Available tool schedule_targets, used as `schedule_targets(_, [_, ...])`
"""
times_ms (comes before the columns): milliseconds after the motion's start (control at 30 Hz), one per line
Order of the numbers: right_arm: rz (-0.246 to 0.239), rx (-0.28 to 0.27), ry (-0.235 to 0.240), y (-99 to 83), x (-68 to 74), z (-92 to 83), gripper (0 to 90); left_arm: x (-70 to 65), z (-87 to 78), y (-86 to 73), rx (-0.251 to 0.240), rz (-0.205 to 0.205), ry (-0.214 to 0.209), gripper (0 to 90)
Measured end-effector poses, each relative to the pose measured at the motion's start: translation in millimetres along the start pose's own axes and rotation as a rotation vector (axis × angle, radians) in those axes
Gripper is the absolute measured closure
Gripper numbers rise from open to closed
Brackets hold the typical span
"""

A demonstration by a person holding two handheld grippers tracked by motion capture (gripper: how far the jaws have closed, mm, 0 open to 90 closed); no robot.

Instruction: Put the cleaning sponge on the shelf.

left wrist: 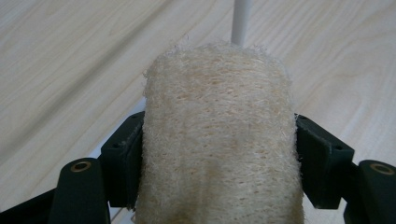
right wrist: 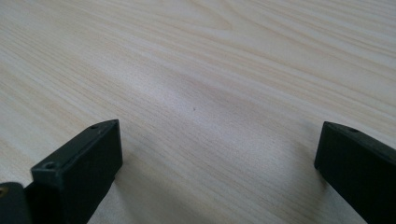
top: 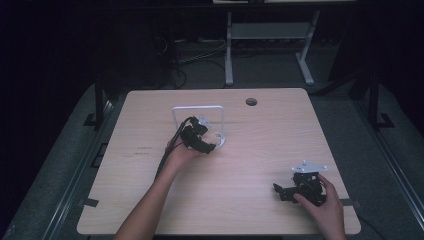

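Note:
A pale, fibrous loofah sponge (left wrist: 219, 140) sits squeezed between both black jaws of my left gripper (left wrist: 219, 158), which is shut on it. Just beyond the loofah rises a thin white post (left wrist: 240, 21). From above, the left gripper (top: 212, 142) is at the foot of a white wire frame stand (top: 197, 107) in the middle of the table, with the loofah (top: 218, 136) a small pale spot at its tip. My right gripper (top: 278, 191) rests low over the table near the front right, open, with bare wood between its jaws (right wrist: 215, 154).
The light wooden table (top: 150, 200) has a round cable hole (top: 251, 101) near its far edge. Cables and a white desk frame (top: 270, 35) lie on the dark floor behind it. A cable trails from the left gripper along the forearm.

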State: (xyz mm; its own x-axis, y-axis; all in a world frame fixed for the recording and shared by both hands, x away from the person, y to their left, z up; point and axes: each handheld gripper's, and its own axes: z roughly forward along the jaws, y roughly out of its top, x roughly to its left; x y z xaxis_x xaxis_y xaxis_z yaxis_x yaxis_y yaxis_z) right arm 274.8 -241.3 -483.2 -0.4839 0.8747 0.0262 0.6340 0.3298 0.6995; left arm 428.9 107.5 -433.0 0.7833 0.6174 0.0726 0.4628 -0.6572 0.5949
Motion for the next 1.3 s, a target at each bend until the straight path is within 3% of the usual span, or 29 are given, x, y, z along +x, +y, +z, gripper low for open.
schedule_targets(833, [0.0,0.0,0.0,0.0,0.0,0.0,0.7,3.6,16.8,1.9,0.013,0.007,0.024,25.8])
schedule_targets(1300, [0.0,0.0,0.0,0.0,0.0,0.0,0.7,3.4,2.7,5.0,-0.029,-0.022,0.037,19.0])
